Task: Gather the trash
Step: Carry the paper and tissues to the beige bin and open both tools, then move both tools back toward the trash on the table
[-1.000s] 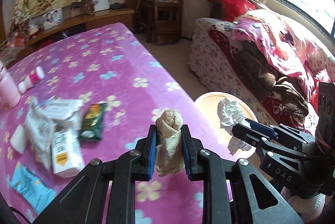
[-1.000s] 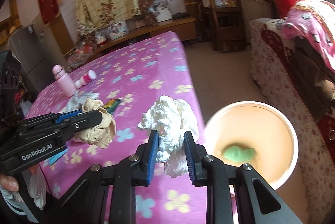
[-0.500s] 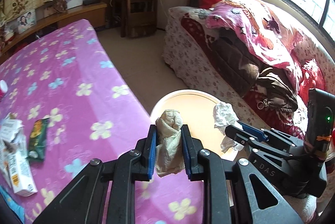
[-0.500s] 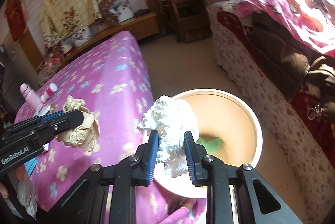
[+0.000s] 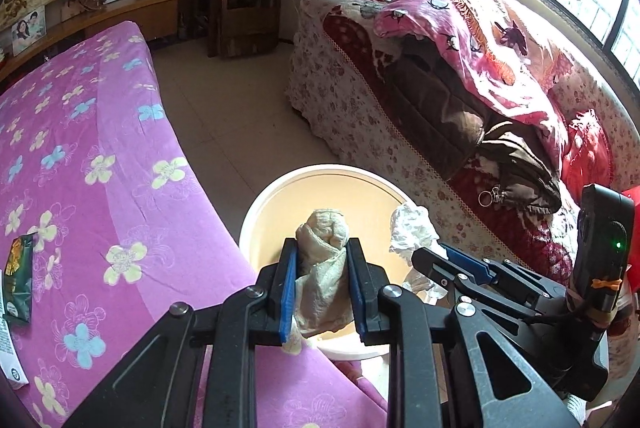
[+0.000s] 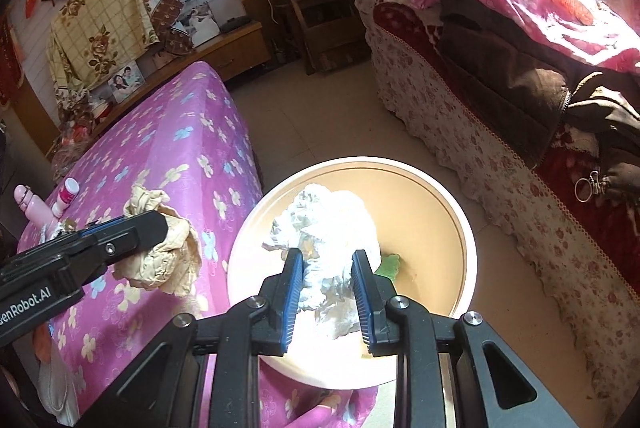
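While both wads hang over the bin [image 6: 460, 212], low in the frame: left gripper [image 5: 322, 286] clamped on beige paper wad [image 5: 324, 268], right gripper [image 6: 328, 292] clamped on white tissue wad [image 6: 328, 228]. Green scrap [image 6: 390, 264] already inside. Dropping not yet done; green wrapper [image 5: 18, 276] left on table [image 5: 100, 148], far left.

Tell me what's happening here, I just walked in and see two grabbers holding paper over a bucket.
A person is clearing trash with a gripper in each hand. The left gripper is shut on a beige crumpled paper wad, and the right gripper is shut on a white crumpled tissue. Both are poised at the round trash bin on the floor beside the purple flowered bed. Nothing has been released yet. A green wrapper lies on the bed.
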A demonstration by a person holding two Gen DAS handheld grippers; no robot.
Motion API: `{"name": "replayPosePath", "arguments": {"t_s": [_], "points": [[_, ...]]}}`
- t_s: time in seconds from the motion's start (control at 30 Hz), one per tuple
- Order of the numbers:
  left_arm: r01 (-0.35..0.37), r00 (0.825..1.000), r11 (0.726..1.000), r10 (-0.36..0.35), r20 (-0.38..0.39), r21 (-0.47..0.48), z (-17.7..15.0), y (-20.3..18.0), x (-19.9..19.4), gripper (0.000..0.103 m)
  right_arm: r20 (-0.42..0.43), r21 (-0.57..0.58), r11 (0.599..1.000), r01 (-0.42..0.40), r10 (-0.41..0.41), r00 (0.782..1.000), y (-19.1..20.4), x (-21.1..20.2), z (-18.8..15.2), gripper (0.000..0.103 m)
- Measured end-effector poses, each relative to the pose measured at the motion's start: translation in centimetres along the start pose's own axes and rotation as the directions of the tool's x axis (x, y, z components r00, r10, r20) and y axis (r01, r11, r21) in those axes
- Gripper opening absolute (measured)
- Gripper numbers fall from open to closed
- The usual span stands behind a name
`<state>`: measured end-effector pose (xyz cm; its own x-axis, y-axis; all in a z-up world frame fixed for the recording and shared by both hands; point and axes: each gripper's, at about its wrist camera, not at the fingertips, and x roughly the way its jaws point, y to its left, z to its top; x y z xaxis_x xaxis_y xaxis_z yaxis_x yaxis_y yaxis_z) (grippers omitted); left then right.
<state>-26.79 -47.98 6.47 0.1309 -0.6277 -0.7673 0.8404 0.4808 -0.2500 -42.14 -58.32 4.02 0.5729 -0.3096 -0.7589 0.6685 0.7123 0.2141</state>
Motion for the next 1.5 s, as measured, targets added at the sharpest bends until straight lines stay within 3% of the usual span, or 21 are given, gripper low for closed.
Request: {"name": "replayPosePath", "arguments": {"t_s": [0.13, 0.27, 0.33, 0.53, 0.6, 0.63, 0.67, 0.7, 1.07, 1.5], "points": [[-0.003, 1.000, 1.000, 0.003, -0.004, -0.005, -0.1, 0.2, 0.3, 0.031, -0.003, 0.020, 1.000, 0.008, -0.008, 1.000, -0.3, 0.3, 0.1, 0.028], [0.004, 1.000, 0.999, -0.004, 0.004, -0.037, -0.2, 1.0, 0.1, 0.055, -0.022, 0.057, 0.998, 0.004, -0.003, 1.000, -0.9, 0.7, 0.2, 0.029], [0.010, 1.000, 0.998, -0.010, 0.009, -0.058, -0.2, 1.5, -0.1, 0.057, -0.024, 0.068, 0.998, 0.003, -0.001, 1.000, -1.1, 0.8, 0.2, 0.029], [-0.013, 1.000, 0.998, 0.014, 0.017, -0.062, -0.5, 2.2, -0.9, 0.057, -0.016, 0.058, 0.998, -0.012, 0.013, 1.000, -0.8, 0.5, 0.1, 0.030], [-0.025, 0.999, 0.998, 0.026, 0.023, -0.062, -0.8, 2.5, -1.2, 0.057, -0.013, 0.049, 0.999, -0.017, 0.018, 1.000, -0.5, 0.4, 0.1, 0.035], [-0.033, 0.999, 0.997, 0.035, 0.025, -0.063, -0.9, 2.6, -1.4, 0.057, -0.012, 0.045, 0.999, -0.019, 0.019, 1.000, -0.3, 0.4, 0.1, 0.043], [-0.040, 0.999, 0.997, 0.042, 0.026, -0.065, -1.1, 2.8, -1.6, 0.057, -0.009, 0.040, 0.999, -0.022, 0.022, 1.000, -0.2, 0.4, 0.0, 0.062], [-0.046, 0.998, 0.997, 0.048, 0.029, -0.068, -1.2, 3.0, -1.8, 0.057, -0.001, 0.033, 0.999, -0.027, 0.027, 1.000, 0.0, 0.2, 0.0, 0.067], [-0.118, 0.991, 0.989, 0.123, 0.055, -0.088, -3.0, 4.8, -4.8, 0.057, 0.044, -0.037, 0.999, -0.028, 0.030, 0.999, 2.8, -1.6, -0.2, 0.068], [-0.196, 0.973, 0.970, 0.210, 0.094, -0.143, -5.3, 8.2, -9.2, 0.059, 0.063, -0.127, 0.989, -0.082, 0.090, 0.994, 9.7, -3.8, -1.7, 0.068]]}}
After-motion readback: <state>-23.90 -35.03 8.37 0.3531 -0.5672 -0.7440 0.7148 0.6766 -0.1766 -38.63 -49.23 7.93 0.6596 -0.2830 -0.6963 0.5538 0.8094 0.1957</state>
